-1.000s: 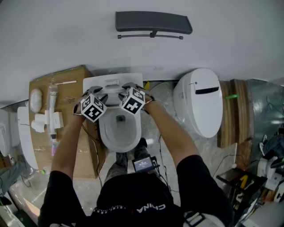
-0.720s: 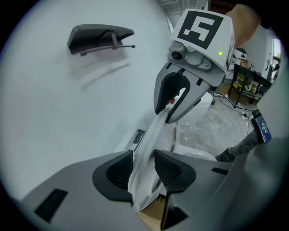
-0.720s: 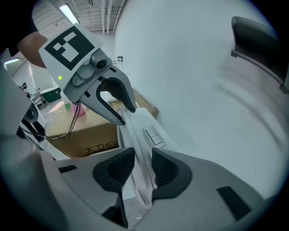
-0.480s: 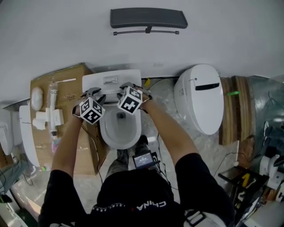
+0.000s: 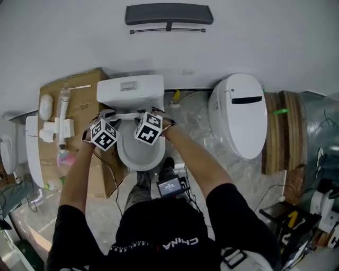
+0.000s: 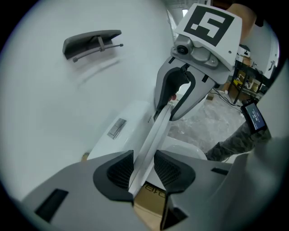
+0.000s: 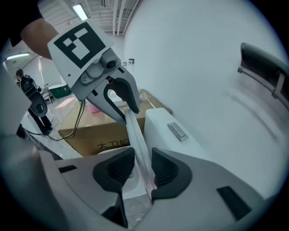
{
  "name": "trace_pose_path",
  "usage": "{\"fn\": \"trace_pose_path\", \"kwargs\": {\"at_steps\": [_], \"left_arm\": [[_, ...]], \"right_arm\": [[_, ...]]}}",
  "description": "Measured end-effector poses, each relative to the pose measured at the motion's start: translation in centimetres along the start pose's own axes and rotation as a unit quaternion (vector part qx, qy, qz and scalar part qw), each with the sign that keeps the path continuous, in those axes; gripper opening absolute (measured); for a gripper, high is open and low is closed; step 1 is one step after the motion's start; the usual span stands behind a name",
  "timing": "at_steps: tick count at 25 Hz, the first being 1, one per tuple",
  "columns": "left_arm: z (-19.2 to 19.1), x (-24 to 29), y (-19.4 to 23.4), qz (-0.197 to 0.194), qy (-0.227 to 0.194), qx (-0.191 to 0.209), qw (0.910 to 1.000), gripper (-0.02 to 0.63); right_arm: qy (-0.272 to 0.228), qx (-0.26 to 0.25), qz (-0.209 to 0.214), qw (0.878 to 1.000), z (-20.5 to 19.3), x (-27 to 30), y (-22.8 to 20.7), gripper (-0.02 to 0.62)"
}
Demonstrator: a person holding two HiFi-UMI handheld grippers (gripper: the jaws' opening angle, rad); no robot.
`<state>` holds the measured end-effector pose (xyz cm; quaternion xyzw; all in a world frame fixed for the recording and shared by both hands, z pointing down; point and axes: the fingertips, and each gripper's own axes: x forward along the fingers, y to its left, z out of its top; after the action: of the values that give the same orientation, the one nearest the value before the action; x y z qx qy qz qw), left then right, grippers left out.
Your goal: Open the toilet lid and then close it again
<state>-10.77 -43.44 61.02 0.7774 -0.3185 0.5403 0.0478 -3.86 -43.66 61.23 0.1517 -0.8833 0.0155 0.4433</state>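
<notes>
A white toilet stands against the wall, with its tank point(image 5: 131, 87) at the back and the open bowl point(image 5: 140, 152) in front. The toilet lid point(image 5: 127, 114) shows edge-on as a thin white bar above the bowl, tilted forward off the tank. My left gripper point(image 5: 109, 116) is shut on the lid's left part and my right gripper point(image 5: 145, 113) on its right part. In the left gripper view the lid point(image 6: 156, 131) runs between the left gripper point(image 6: 143, 169) pads up to the right gripper point(image 6: 174, 97). In the right gripper view the lid point(image 7: 135, 133) passes through the right gripper point(image 7: 141, 168) towards the left gripper point(image 7: 123, 98).
A second white toilet point(image 5: 241, 114) stands to the right, with wooden boards point(image 5: 280, 132) beyond it. A cardboard box point(image 5: 79, 100) with small items lies left of the tank. A dark shelf point(image 5: 169, 15) hangs on the wall. A small screen point(image 5: 169, 186) and cables lie at the person's feet.
Both grippers have come towards the person, away from the tank, and the lid's edge has come with them. The tank's top now shows in full.
</notes>
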Motion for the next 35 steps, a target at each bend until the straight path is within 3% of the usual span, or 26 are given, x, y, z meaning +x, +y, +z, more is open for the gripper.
{"fn": "trace_pose_path", "kwargs": {"at_steps": [7,11,19,22,30,35], "left_arm": [[-2.6,-1.1,-5.1,0.009,0.034,0.006,0.9994,0.144],[-4.6,-1.5,-8.8,-0.007,0.046,0.024,0.9986,0.146],[-7.6,-1.5,-14.4,-0.022,0.030,0.039,0.9985,0.160],[-8.5,-1.3,-15.8,-0.005,0.012,0.063,0.9979,0.160],[-12.8,1.0,-22.1,0.002,0.008,0.086,0.9963,0.163],[-14.8,2.5,-25.6,0.024,0.011,0.087,0.9959,0.170]], "right_arm": [[0.001,-0.018,0.006,1.000,-2.0,-0.8,5.3,0.126],[0.006,-0.016,-0.015,1.000,-3.6,-0.9,8.9,0.127],[0.040,-0.019,-0.058,0.997,-7.0,0.1,14.7,0.137],[0.047,-0.011,-0.086,0.995,-7.9,0.5,16.3,0.140],[0.095,-0.035,-0.093,0.990,-12.2,2.7,22.0,0.149],[0.091,-0.060,-0.104,0.989,-14.9,3.7,24.9,0.153]]}}
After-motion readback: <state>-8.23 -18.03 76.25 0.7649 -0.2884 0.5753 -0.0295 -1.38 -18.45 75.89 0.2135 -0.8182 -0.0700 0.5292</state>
